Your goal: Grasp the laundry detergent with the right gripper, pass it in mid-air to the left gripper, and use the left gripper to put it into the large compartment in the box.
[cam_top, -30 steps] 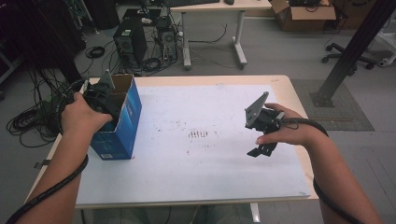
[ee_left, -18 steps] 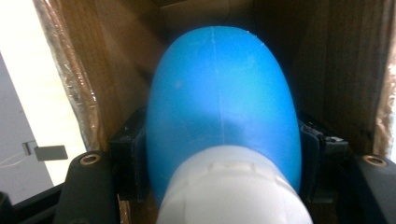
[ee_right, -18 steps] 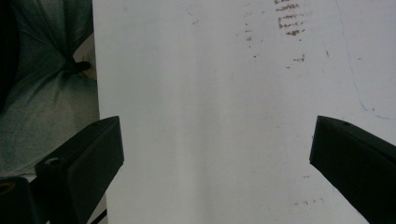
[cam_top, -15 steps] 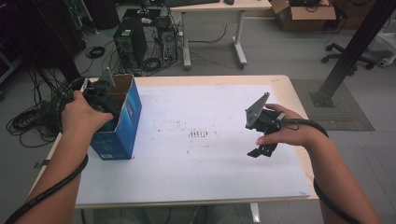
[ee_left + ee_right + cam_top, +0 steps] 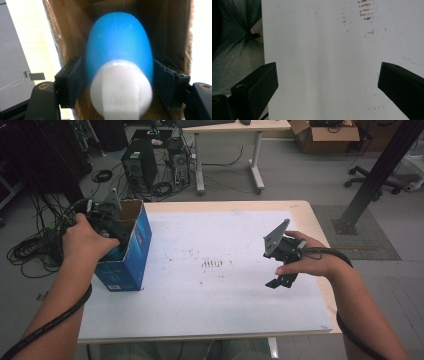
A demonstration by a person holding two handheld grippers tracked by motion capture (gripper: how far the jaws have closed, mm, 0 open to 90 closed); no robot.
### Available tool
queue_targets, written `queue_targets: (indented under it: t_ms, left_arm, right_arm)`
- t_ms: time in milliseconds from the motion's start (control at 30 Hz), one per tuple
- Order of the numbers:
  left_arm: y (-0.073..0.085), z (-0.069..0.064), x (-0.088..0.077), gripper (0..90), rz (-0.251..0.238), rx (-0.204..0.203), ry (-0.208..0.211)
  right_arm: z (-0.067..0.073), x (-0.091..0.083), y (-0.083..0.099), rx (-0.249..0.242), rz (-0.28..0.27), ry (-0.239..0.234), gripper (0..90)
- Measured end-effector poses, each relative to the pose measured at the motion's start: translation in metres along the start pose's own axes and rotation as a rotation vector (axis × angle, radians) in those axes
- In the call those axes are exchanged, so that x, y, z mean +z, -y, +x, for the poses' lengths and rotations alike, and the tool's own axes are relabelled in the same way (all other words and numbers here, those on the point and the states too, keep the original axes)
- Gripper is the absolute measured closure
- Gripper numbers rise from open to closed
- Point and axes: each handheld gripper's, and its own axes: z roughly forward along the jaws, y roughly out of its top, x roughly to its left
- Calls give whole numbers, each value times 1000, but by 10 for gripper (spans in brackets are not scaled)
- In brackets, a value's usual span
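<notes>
A wide white-topped table with a pale wooden edge (image 5: 235,320) takes up the middle of the high view, its surface bare apart from a patch of small dark smudges (image 5: 214,264) near the centre of the frame. At the left of that frame an open blue cardboard box with a brown inside (image 5: 131,251) stands upright on the table's left edge, its flaps up. The person's left hand (image 5: 85,241) holds the left gripper (image 5: 107,217) at the box's open top, reaching into it from the left side. In the left gripper view the brown cardboard walls rise on both sides of the frame, and the two black jaws press against either side of a smooth blue rounded object with a white end (image 5: 120,62), which sits in the centre of the frame inside the box; the white end points toward the camera and is blurred, so what the object is cannot be told. At the right of the high view the right hand (image 5: 312,260) holds the right gripper (image 5: 281,281) above the table, well apart from the box. In the right gripper view its jaws stand wide apart at the lower corners, nothing between them, over the white surface with the smudges at the upper right.
</notes>
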Motion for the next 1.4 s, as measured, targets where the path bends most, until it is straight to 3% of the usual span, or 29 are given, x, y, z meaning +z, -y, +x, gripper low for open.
queue_targets:
  t_ms: [100,233,733,933,1233,1400]
  left_arm:
    - [3,-2,-7,283,-7,31,-25]
    - [6,-4,-15,277,-12,55,-26]
    - [10,-5,-30,212,-30,87,-14]
    - [11,-8,-37,153,-37,123,-17]
    - [13,-19,-52,32,-48,229,-10]
    - [13,-29,-61,2,-48,320,-1]
  right_arm:
    - [0,-1,-1,-1,0,3,30]
    - [0,-2,-2,-3,-3,4,29]
    - [3,-6,-2,-2,0,11,29]
    - [3,-7,-2,-1,0,11,29]
    - [4,-9,-3,-5,3,14,29]
    - [5,-11,-3,-5,5,14,30]
